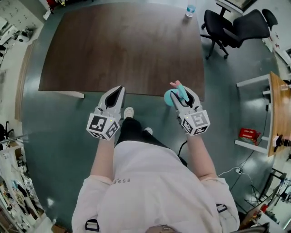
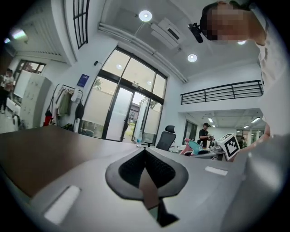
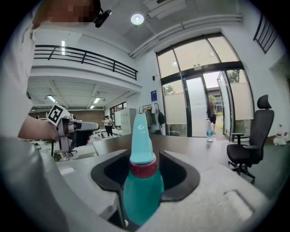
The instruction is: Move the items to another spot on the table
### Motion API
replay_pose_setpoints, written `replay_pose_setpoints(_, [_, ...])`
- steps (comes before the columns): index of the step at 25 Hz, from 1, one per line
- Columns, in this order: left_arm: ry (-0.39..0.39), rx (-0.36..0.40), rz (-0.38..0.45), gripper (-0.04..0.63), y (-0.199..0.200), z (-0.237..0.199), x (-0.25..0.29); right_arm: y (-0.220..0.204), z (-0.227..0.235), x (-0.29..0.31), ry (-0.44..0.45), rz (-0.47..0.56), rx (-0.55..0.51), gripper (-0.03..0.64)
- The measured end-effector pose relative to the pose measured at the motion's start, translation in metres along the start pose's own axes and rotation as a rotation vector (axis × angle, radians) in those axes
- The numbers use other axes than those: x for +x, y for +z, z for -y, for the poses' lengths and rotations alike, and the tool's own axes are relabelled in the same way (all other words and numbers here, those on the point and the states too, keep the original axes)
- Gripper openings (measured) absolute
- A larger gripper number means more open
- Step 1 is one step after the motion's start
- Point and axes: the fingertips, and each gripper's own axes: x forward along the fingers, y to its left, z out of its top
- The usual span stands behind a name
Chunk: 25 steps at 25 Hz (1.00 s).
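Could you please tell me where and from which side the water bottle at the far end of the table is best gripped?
Take the water bottle round its middle, fingers level, coming from the near side across the table. It stands upright, slim and round, at the far corner with nothing beside it. The left gripper is free.

Black office chairs [image 1: 248, 26], water bottle [image 1: 190, 9]

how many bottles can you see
2. A teal bottle is clamped in the right gripper, just off the table's near edge. A water bottle stands at its far right corner. No others show.
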Motion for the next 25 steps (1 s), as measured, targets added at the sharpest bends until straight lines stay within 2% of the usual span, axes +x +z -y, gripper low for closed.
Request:
replay_pose_setpoints(7, [0.188, -0.017, 0.084, 0.015, 0.020, -0.071, -0.070, 0.017, -0.065, 0.067, 0.160, -0.016, -0.055, 0.178])
replay_pose_setpoints(10, [0.243, -0.018, 0.107, 0.015, 0.028, -0.102, -0.100, 0.029, -0.098, 0.103, 0.215, -0.011, -0.080, 0.179])
replay_pose_setpoints(17, [0.315, -0.020, 0.142, 0.015, 0.055, -0.204, -0.185, 0.055, -0.209, 0.197, 0.292, -0.006, -0.099, 0.178])
replay_pose_setpoints(25, [0.357, 0.005, 0.172, 0.015, 0.092, -0.324, -0.261, 0.084, -0.319, 0.296, 0.319, 0.011, -0.114, 0.179])
